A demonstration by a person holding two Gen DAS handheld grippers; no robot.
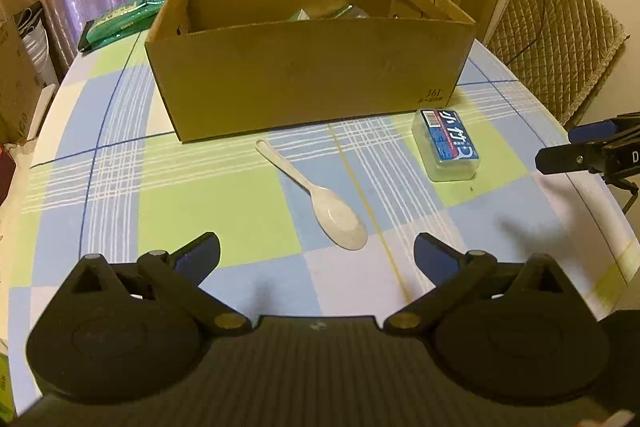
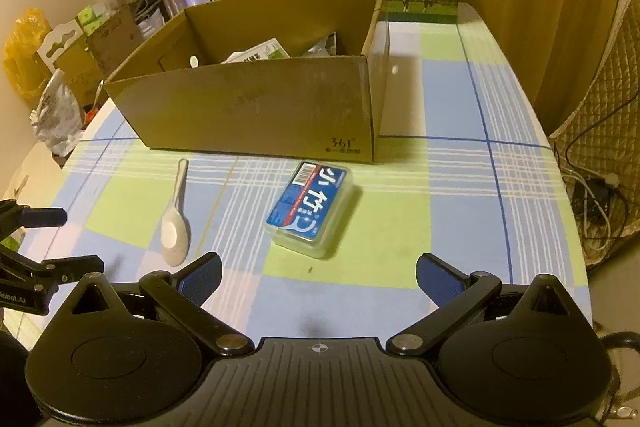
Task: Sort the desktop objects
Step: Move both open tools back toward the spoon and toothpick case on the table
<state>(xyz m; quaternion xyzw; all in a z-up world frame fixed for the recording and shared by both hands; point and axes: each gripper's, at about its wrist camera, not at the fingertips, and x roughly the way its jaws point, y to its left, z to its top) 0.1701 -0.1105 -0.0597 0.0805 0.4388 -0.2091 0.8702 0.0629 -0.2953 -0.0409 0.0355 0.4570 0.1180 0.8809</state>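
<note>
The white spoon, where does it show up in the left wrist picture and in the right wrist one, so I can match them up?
Left wrist view: the white spoon lies at centre, bowl nearest the camera, between the open left gripper's fingers.
Right wrist view: the spoon lies lower left, left of the blue-labelled plastic case.
Shared landmark: the cardboard box, just behind the spoon's handle tip in both views.

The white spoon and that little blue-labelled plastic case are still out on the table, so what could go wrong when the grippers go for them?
The white spoon lies flat on the tablecloth, so the open left gripper may slide it instead of lifting it. The smooth clear plastic case could slip from the open right gripper. The cardboard box has tall walls close behind both; a low carry might knock an item against the front wall.
</note>
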